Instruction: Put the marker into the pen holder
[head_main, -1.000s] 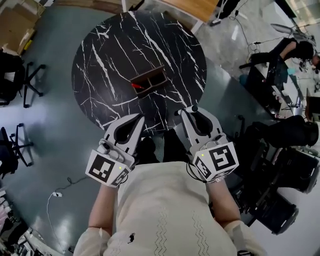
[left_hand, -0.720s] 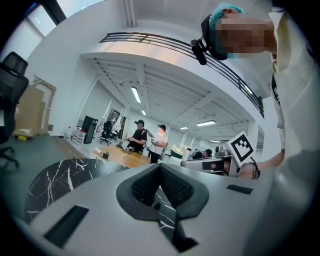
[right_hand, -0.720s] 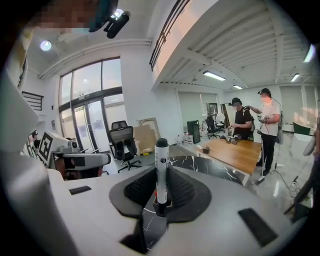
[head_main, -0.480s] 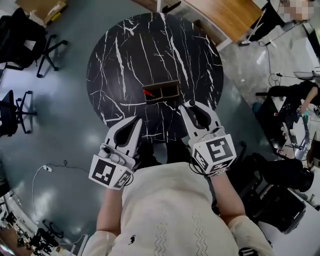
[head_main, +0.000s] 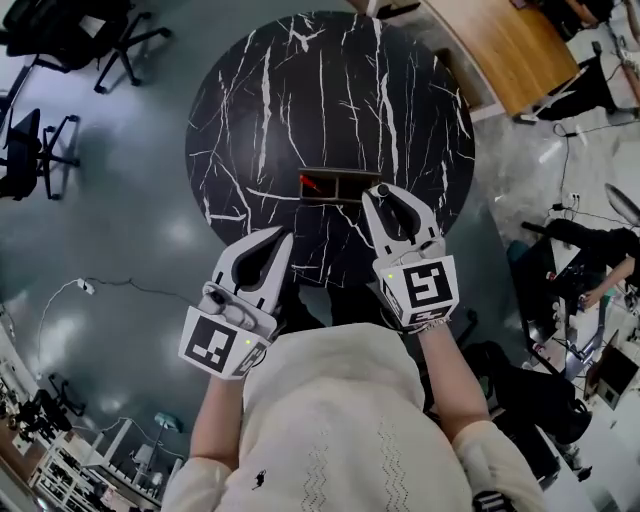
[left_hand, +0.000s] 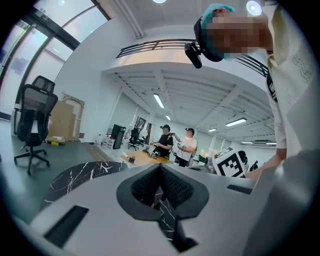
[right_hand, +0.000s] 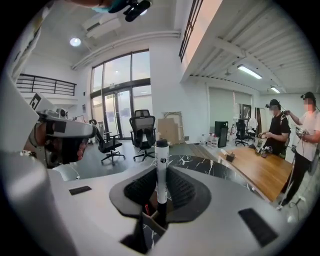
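Our right gripper (head_main: 384, 196) has closed in on the pen holder (head_main: 340, 186). The marker (right_hand: 161, 165) stands upright, clamped between its jaws, at the holder's right end on the black marble table (head_main: 300, 80). Our left gripper (head_main: 280, 240) hangs near the table's edge, jaws together, empty.
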